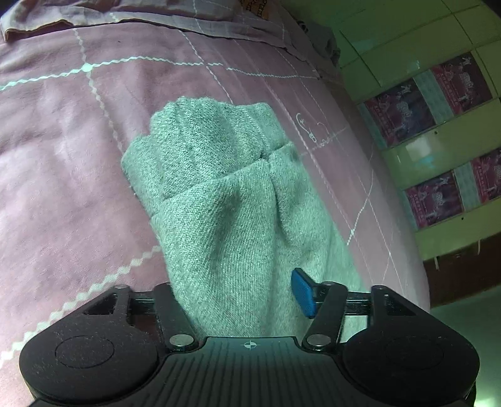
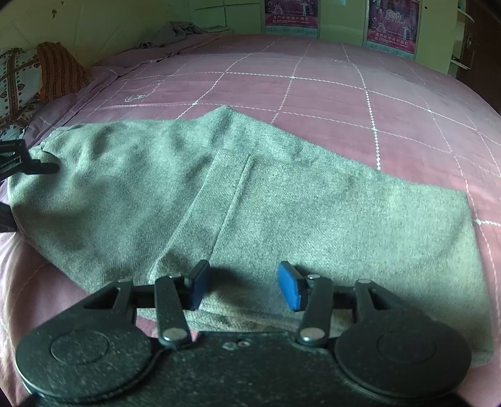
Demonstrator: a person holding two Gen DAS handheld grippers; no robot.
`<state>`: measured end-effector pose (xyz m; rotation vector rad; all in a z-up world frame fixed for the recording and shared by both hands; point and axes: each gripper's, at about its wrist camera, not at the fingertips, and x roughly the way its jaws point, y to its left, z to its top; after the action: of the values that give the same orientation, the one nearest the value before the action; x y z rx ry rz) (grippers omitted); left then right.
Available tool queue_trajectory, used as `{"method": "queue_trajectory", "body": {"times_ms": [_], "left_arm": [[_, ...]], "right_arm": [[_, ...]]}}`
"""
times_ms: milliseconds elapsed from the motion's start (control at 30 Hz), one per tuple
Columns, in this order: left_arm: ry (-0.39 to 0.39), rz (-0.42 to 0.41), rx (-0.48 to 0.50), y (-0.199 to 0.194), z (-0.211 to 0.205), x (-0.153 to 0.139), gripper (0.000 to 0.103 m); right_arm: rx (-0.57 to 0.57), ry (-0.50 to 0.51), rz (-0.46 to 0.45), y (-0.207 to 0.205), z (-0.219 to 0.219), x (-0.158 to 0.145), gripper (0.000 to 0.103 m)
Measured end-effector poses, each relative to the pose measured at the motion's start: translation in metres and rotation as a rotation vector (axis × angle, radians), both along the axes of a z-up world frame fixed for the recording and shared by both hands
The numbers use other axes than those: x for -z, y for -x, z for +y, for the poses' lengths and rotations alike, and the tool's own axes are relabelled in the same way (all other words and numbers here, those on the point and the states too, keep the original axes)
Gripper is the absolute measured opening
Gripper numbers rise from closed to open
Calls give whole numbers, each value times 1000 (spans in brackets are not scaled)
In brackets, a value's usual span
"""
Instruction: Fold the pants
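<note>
The pants (image 2: 238, 194) lie on the pink checked bedspread (image 2: 360, 94), grey-green twill, already doubled over so that one layer with a stitched seam lies across the layer below.

Right gripper (image 2: 247, 286): the jaws stand wide apart, with the blue pads (image 2: 289, 286) just above the near edge of the fabric. Nothing is held between them.

Left gripper (image 1: 238, 294): positioned at the gathered end of the pants (image 1: 219, 194), where the cloth bunches into ridges. Fabric fills the space between the fingers; one blue pad (image 1: 302, 292) shows on the right side, while the opposite pad is covered by cloth (whether the jaws are actually pressing on the fabric cannot be told). In the right wrist view this gripper (image 2: 28, 164) appears at the far left edge, touching the same end of the garment.

Patterned pillows (image 2: 18, 84) lie at the head of the bed, and posters (image 2: 393, 23) hang on the green wall.
</note>
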<state>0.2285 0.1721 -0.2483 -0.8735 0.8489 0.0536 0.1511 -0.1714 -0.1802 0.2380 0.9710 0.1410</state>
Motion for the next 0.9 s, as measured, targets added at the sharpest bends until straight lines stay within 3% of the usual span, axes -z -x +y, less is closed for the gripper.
{"method": "queue_trajectory", "body": {"times_ms": [33,133,200,233,300,367,400,433,500,567,633,767,900], "left_arm": [[-9,9,-5,-3,-1,2,33],[15,22,-22,-5,4,6,25],[-11,24,-13,-5,2,3,23],[-31,25,-11,-6,-1,-1,22],[-81,5,4,-5,-7,-13,20],[-167,-37,41,-2,-19,-32,19],[-226,-69,69,-2,-27,-43,19],[-293,-106,105,-2,-39,-55,19],[-403,-197,190,2,-63,-81,19],[-479,-276,274,6,-93,-106,19],[-541,-349,369,9,-126,-125,18],[-612,-441,572,21,-201,-144,18],[-646,-466,784,38,-283,-132,19]], "right_arm": [[4,3,-6,-3,-1,-4,50],[52,24,-57,-9,-6,-15,53],[56,44,-31,-14,-4,-9,53],[32,50,20,-16,0,3,54],[-20,127,5,-13,11,10,53],[-12,111,29,-20,8,1,49],[1,89,7,-20,5,-4,51],[25,92,-20,-17,2,-7,52],[13,81,38,-19,3,9,54],[-19,85,34,-19,1,7,53],[26,8,31,-18,-13,0,52],[142,-89,-4,2,-47,-8,56],[206,-92,-12,24,-82,-6,56]]}}
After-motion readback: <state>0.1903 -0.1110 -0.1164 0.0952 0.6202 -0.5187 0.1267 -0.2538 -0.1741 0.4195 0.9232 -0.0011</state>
